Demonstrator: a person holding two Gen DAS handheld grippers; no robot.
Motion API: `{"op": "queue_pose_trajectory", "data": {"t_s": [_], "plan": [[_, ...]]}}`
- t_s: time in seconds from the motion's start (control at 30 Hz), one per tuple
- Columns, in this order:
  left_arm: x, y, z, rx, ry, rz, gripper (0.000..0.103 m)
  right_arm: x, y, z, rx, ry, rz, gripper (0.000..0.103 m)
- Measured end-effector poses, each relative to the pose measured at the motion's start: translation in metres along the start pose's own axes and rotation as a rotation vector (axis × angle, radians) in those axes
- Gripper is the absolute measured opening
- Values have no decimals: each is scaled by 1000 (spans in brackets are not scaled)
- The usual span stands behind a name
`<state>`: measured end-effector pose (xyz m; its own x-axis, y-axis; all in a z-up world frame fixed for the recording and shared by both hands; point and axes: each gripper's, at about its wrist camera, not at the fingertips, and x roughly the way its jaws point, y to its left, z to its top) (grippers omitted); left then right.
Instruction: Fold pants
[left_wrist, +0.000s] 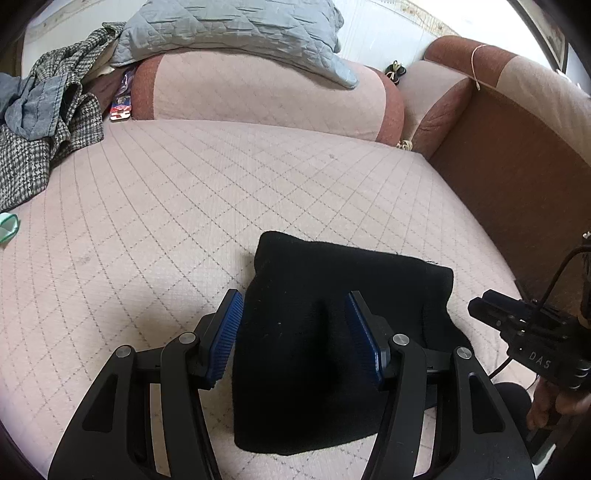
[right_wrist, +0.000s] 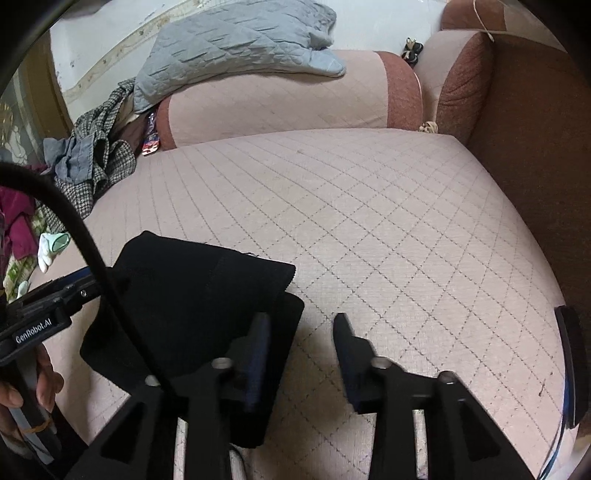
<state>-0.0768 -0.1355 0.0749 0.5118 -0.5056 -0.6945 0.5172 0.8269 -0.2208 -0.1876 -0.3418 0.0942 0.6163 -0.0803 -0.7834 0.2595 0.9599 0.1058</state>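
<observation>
The black pants lie folded into a compact bundle on the pink quilted sofa seat. My left gripper is open, its blue pads on either side of the bundle just above it, holding nothing. The pants also show in the right wrist view, at the left. My right gripper is open and empty at the bundle's right edge, over the seat. The right gripper's body shows at the right of the left wrist view.
A grey quilted pillow rests on the sofa back cushion. A heap of checked and denim clothes lies at the far left. The brown sofa armrest bounds the right side. A black cable crosses the right view.
</observation>
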Motion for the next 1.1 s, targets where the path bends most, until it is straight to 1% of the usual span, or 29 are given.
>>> {"op": "queue_pose_trajectory", "data": {"t_s": [0.33, 0.5, 0.53, 0.6, 0.63, 0.8, 0.97, 1.1], "plan": [[-5, 6, -1, -15, 9, -11, 58, -6, 5, 3, -24, -14, -17, 36], [-4, 6, -1, -11, 14, -15, 58, -8, 4, 1, -15, -14, -13, 36], [-3, 7, -1, -9, 15, -17, 58, -8, 2, 1, -14, -13, -10, 37], [-2, 8, -1, -9, 20, -20, 58, -7, -1, 0, 3, -10, -1, 42], [-1, 10, -2, -11, 26, -24, 58, -6, -4, -1, 17, -8, 6, 46], [6, 17, -4, -33, 63, -48, 58, 3, -15, -8, 109, 25, 82, 47], [14, 23, -5, -39, 85, -71, 58, 16, -18, -13, 143, 59, 111, 48], [18, 27, -5, -44, 91, -94, 58, 25, -24, -18, 190, 78, 173, 49]]}}
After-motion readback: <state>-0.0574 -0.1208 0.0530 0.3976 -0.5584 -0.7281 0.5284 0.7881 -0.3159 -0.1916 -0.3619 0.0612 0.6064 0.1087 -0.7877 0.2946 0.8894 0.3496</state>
